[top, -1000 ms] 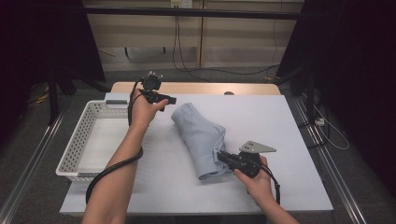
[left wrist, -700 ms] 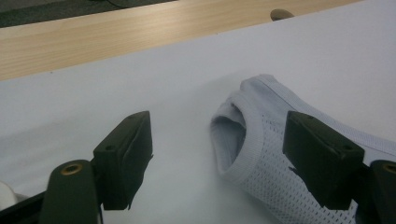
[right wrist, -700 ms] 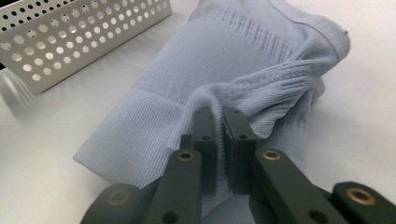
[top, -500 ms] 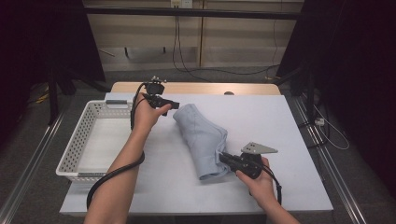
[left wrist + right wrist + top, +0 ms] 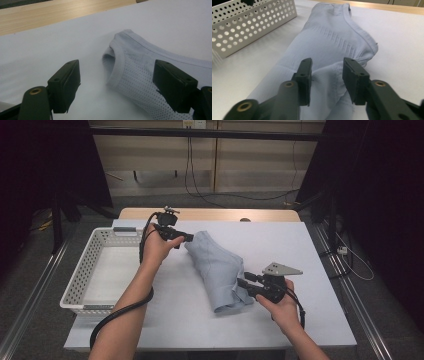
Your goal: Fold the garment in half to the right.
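Note:
A pale blue mesh garment [image 5: 220, 270] lies folded into a long bundle across the white table [image 5: 300, 250]. My left gripper [image 5: 186, 240] hovers open at its far end, the ribbed collar [image 5: 117, 67] lying between the wide jaws [image 5: 120, 82] without touching them. At the near end my right gripper [image 5: 241, 285] sits low over the fabric [image 5: 332, 42]. Its jaws [image 5: 327, 75] have just been opening. A raised fold of cloth lies in the gap, and the pads do not press on it.
A white perforated basket [image 5: 82, 270] stands at the table's left edge, and its wall [image 5: 249, 32] is close beside the garment. A wooden strip [image 5: 210, 214] runs along the far edge. Bare table spreads to the right of the garment.
The right gripper's jaws have parted over the garment's near end. Both hands stay about where they were.

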Available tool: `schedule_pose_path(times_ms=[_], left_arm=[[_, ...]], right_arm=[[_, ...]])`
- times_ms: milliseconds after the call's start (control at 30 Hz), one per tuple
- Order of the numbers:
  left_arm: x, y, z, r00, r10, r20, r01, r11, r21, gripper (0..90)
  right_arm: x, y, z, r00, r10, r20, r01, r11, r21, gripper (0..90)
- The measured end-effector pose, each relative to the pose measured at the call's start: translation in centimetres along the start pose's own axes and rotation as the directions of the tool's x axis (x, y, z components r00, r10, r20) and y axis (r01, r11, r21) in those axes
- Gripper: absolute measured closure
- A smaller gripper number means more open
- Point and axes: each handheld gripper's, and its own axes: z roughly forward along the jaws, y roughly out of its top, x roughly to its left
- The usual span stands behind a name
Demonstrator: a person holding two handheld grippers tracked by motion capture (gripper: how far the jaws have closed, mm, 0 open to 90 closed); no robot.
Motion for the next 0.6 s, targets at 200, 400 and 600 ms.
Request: schedule_pose_path(times_ms=[200,400,600], left_arm=[[-0.5,-0.4,-0.2,0.9998,0.014,0.013,-0.015,0.9999,0.003,21.8],[-0.9,-1.0,-0.1,0.9994,0.021,0.027,-0.021,0.9997,0.012,21.6],[-1.1,-1.7,-0.1,0.999,0.023,0.037,-0.024,0.9996,0.012,21.2]], right_arm=[[-0.7,0.8,0.7,0.9999,0.011,0.007,-0.011,0.9999,0.013,51.1],[-1.3,0.8,1.9,0.9989,-0.008,0.046,0.006,0.9988,0.048,50.9],[-2.7,0.1,2.4,0.9954,0.006,0.096,-0.013,0.9968,0.079,52.0]])
